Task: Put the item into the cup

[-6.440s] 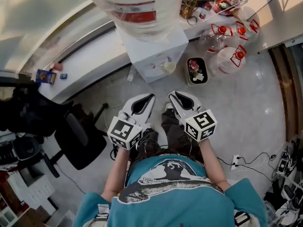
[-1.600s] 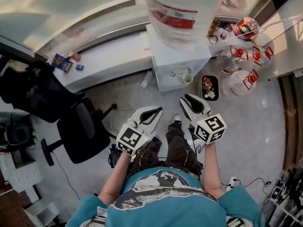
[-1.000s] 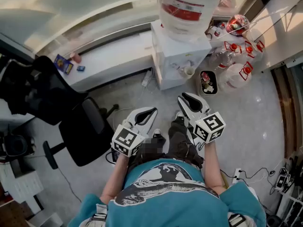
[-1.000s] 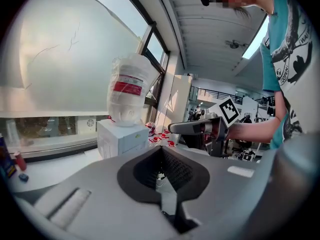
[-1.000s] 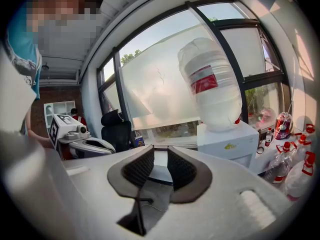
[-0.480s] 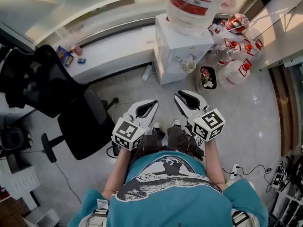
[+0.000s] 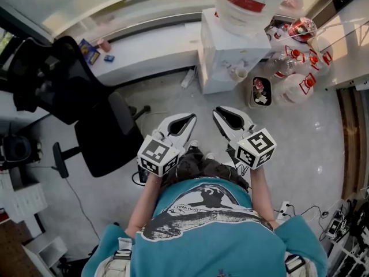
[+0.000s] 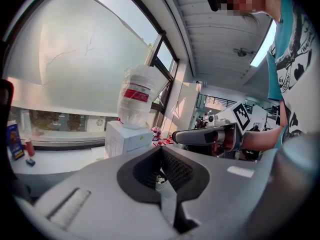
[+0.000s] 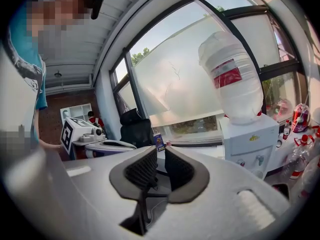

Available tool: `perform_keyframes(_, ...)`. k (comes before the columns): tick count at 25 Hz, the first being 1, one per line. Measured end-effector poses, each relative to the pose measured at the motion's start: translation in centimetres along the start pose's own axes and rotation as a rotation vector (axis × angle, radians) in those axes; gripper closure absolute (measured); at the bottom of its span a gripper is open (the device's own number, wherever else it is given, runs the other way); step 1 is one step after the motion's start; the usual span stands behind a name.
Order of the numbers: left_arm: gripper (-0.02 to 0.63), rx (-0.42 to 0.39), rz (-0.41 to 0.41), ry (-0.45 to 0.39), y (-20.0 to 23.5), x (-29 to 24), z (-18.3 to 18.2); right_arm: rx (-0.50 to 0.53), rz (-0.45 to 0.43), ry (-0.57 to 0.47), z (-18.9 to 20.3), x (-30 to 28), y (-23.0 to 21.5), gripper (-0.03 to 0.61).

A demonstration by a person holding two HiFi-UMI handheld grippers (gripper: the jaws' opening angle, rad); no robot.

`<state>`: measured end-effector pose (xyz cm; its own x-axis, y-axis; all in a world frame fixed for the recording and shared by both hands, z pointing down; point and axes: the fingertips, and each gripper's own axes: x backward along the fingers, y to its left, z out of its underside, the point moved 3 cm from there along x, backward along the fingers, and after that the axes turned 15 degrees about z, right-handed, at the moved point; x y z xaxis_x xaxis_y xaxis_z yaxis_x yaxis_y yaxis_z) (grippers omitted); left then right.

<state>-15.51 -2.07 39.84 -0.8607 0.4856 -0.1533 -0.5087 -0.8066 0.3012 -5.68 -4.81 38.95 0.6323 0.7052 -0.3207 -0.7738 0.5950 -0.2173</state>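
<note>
A cream cup (image 7: pixel 238 74) stands under the taps of a white water dispenser (image 7: pixel 226 53), which carries a large bottle (image 7: pixel 248 4). No item for the cup can be told apart. I hold both grippers at waist height above the floor, well short of the dispenser. The left gripper (image 7: pixel 187 119) has its tips together and nothing in them (image 8: pixel 161 151). The right gripper (image 7: pixel 221 113) shows a narrow gap between its pads; its jaws are closing with nothing between them (image 9: pixel 160 154).
A black office chair (image 7: pixel 98 134) stands to my left. A white sill counter (image 7: pixel 155 51) carries a blue box (image 7: pixel 89 51). A black bin (image 7: pixel 260 92) and clear jugs with red caps (image 7: pixel 302 82) stand right of the dispenser. Cables (image 7: pixel 285 209) lie on the floor at right.
The dispenser and chair have shifted up and right in the head view as I move. Both grippers stay side by side before my waist. The right jaws have narrowed.
</note>
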Motion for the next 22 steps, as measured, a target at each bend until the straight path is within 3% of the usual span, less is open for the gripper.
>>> perform_keyframes(7,0.612,0.003,-0.033,0.01,-2.4,-0.3,0.5,-0.005,-0.028,-0.025,0.3,2.1,0.0,0.586)
perform_keyframes(22,0.612,-0.022,-0.027,0.026,-4.6,-3.5,-0.1,0.085,-0.083,-0.048,-0.2,4.0,-1.3,0.578)
